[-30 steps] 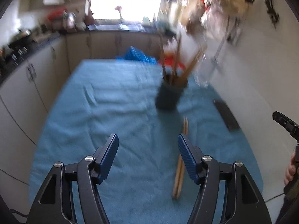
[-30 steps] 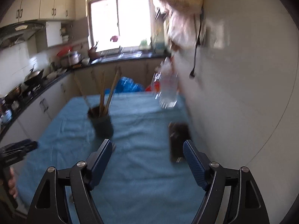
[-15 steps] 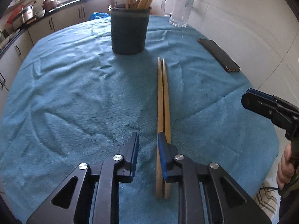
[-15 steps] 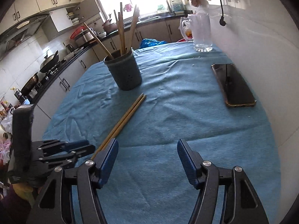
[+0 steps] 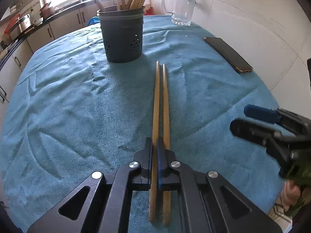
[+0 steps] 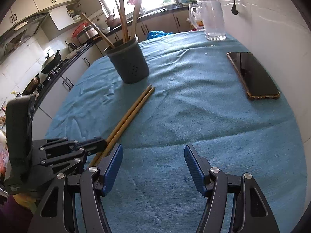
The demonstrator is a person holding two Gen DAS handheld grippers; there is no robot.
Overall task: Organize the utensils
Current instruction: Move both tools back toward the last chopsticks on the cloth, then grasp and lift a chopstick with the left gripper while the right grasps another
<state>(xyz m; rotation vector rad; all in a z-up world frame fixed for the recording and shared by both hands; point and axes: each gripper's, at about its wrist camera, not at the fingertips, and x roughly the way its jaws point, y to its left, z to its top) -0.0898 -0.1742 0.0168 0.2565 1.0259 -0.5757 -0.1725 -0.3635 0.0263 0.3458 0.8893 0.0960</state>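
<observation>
Two wooden chopsticks (image 5: 159, 104) lie side by side on the blue cloth (image 5: 68, 106), pointing at a dark grey utensil holder (image 5: 122, 35) that holds several more sticks. My left gripper (image 5: 154, 145) is shut on the left chopstick near its thick end; the right chopstick lies just outside the right finger. In the right wrist view the chopsticks (image 6: 132, 112) and the holder (image 6: 129, 64) show, with the left gripper (image 6: 101, 141) clamped at their near end. My right gripper (image 6: 153, 153) is open and empty above the cloth.
A black phone (image 6: 252, 73) lies near the wall on the right. A glass jug (image 6: 211, 19) stands at the far right of the table. The white wall runs along the right. Kitchen counters (image 6: 58, 66) with pots are at left.
My left gripper has moved forward and down to the chopsticks and closed from open to shut on one. The right gripper has come lower and stayed open.
</observation>
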